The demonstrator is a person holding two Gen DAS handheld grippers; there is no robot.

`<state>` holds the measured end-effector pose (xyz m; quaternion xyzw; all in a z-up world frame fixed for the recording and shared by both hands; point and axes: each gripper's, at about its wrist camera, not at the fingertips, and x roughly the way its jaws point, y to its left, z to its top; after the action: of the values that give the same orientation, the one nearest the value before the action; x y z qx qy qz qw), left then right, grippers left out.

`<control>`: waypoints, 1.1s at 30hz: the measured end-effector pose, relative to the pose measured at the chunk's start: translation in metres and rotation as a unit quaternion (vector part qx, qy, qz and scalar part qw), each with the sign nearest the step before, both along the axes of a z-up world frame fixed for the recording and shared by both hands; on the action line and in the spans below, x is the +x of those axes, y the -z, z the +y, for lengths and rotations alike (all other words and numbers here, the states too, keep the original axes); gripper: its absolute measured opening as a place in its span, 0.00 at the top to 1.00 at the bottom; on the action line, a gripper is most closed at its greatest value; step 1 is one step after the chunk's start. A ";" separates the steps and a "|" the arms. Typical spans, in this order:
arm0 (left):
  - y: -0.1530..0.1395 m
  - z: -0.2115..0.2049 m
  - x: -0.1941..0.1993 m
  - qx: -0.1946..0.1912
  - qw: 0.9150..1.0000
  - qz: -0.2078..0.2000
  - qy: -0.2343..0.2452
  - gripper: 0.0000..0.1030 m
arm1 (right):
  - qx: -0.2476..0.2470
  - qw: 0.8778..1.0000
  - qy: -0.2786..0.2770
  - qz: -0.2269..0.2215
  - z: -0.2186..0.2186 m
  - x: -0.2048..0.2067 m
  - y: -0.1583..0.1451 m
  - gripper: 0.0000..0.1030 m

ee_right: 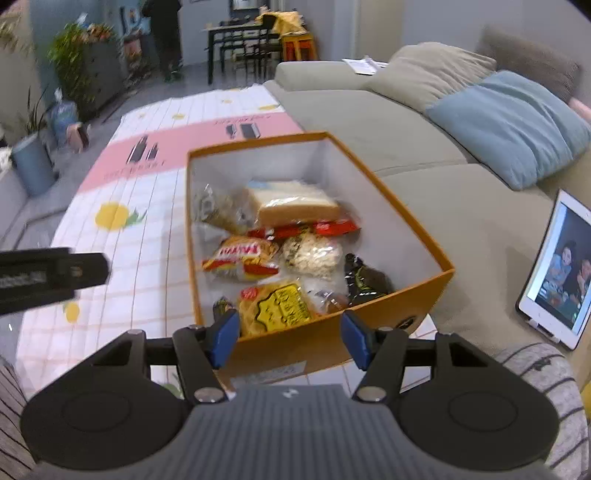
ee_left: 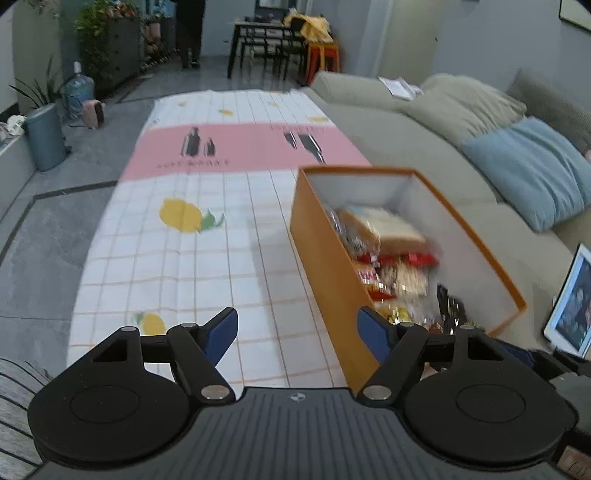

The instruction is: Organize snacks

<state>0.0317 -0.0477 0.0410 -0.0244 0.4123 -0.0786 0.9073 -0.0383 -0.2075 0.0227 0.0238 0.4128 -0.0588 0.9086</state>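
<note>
An orange box (ee_right: 325,339) with a white inside stands on the checked tablecloth (ee_right: 147,229). It holds several snack packs: a bread pack (ee_right: 295,206), a yellow pack (ee_right: 280,306), a red-yellow pack (ee_right: 240,258) and a dark pack (ee_right: 365,280). My right gripper (ee_right: 290,336) is open and empty, just before the box's near wall. My left gripper (ee_left: 297,332) is open and empty over the cloth, left of the box (ee_left: 332,273). Its body shows at the left in the right wrist view (ee_right: 51,277).
A grey sofa (ee_right: 406,125) with a blue cushion (ee_right: 513,125) runs along the right. A tablet (ee_right: 557,273) leans on it near the box. A blue bin (ee_left: 44,136), plants and a dark table with chairs (ee_left: 266,40) stand farther off. A person (ee_left: 190,29) stands at the back.
</note>
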 end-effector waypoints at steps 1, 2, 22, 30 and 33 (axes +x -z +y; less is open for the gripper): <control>0.003 0.000 -0.003 0.003 1.000 0.002 0.001 0.16 | -0.003 1.000 -0.002 0.003 0.003 0.000 0.004 0.42; 0.006 -0.002 -0.006 0.006 1.000 0.004 0.002 0.16 | -0.002 1.000 -0.004 0.005 0.005 -0.001 0.006 0.42; 0.028 0.001 -0.004 0.008 0.999 0.034 0.002 0.17 | -0.060 0.998 -0.030 -0.014 0.025 0.004 0.015 0.37; 0.026 0.008 -0.001 0.008 0.999 0.034 0.000 0.17 | -0.060 0.997 -0.056 0.000 0.028 0.014 0.014 0.42; 0.025 0.009 0.000 0.006 0.999 0.036 0.001 0.17 | -0.050 0.997 -0.056 0.003 0.026 0.013 0.010 0.42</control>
<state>0.0320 -0.0386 0.0164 -0.0209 0.4454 -0.0763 0.8918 -0.0252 -0.1815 0.0126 -0.0452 0.4123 -0.0282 0.9095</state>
